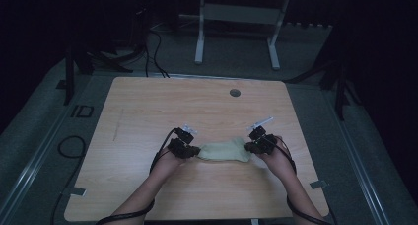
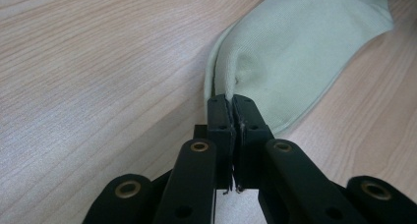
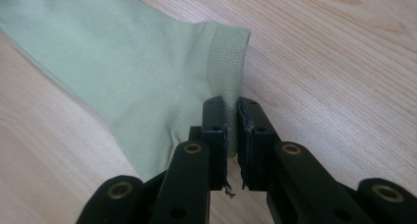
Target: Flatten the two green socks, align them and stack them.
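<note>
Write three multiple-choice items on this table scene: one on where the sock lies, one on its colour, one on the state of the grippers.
1. Where does the sock lie?
A. on the floor
B. on the wooden table, between the two grippers
C. draped over the table's far edge

2. What colour is the sock?
A. pale green
B. red
C. black

3. How do the left gripper and right gripper stand?
A. both wide open
B. one open above the sock
C. both shut on the sock

Answers: 1 B, the high view shows it stretched between them on the tabletop. 2 A, all views show pale green knit. 3 C, each gripper view shows fabric pinched between closed jaws.
</note>
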### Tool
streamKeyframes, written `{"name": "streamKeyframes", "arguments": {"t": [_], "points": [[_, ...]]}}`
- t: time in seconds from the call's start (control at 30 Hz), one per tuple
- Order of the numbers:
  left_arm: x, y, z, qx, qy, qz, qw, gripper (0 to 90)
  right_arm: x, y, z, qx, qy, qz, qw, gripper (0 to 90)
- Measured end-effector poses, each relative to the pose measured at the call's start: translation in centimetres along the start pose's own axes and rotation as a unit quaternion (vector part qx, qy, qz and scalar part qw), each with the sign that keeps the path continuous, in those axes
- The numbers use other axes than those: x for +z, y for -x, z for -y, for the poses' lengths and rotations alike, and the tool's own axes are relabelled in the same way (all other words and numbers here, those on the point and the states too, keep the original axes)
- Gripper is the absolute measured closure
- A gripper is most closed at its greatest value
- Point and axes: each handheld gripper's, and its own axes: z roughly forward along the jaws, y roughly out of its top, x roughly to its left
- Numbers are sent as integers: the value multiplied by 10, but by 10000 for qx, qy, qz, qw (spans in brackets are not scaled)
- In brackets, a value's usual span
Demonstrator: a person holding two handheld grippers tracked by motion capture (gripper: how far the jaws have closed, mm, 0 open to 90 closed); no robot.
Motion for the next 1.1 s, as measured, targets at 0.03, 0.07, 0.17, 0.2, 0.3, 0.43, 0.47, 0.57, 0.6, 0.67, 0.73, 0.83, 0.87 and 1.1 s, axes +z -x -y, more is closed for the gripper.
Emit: {"name": "streamKeyframes", "arguments": {"t": [0.03, 0.07, 0.17, 0.2, 0.3, 0.43, 0.47, 0.57, 0.6, 0.67, 0.73, 0.83, 0.87, 1.1], "points": [[1, -1, 0, -25, 10, -15, 10000, 869, 2, 0, 0, 6, -19, -4, 10000, 826], [2, -2, 0, -44, -2, 5, 10000, 869, 3, 1, 0, 12, -31, 4, 10000, 824], [4, -2, 2, -84, -28, 16, 10000, 866, 8, 1, 1, 30, -61, 20, 10000, 819], [5, -2, 2, -88, -26, 1, 10000, 866, 9, 2, 2, 35, -75, 8, 10000, 818], [5, -1, 4, -75, -10, -30, 10000, 866, 12, 2, 4, 61, -88, 10, 9999, 816], [5, 1, 4, -34, -23, -39, 10000, 830, 13, 1, 6, 77, -63, 16, 9999, 787], [4, 2, 3, -32, 15, -56, 10000, 793, 13, 1, 6, 71, -60, 18, 10000, 757], [-7, 2, 0, -52, 194, -128, 9997, 716, 7, 0, 6, 33, -6, 54, 10000, 718], [-12, 2, -2, -53, 277, -178, 9994, 716, 4, 0, 6, 47, 38, 31, 10000, 716], [-15, 3, -3, -50, 331, -194, 9992, 717, -1, -1, 6, 44, 105, 38, 9999, 708], [-23, 11, -7, 30, 517, -198, 9985, 764, -10, -4, 6, 33, 298, -42, 9995, 712], [-16, 24, -8, 138, 479, -86, 9987, 842, -9, -11, 8, -40, 404, -24, 9992, 721], [-11, 27, -8, 171, 430, -57, 9989, 843, -7, -13, 9, -63, 418, -25, 9991, 723], [18, 28, -2, 147, 127, -139, 9997, 870, 12, -16, 14, -22, 237, -76, 9997, 735]]}}
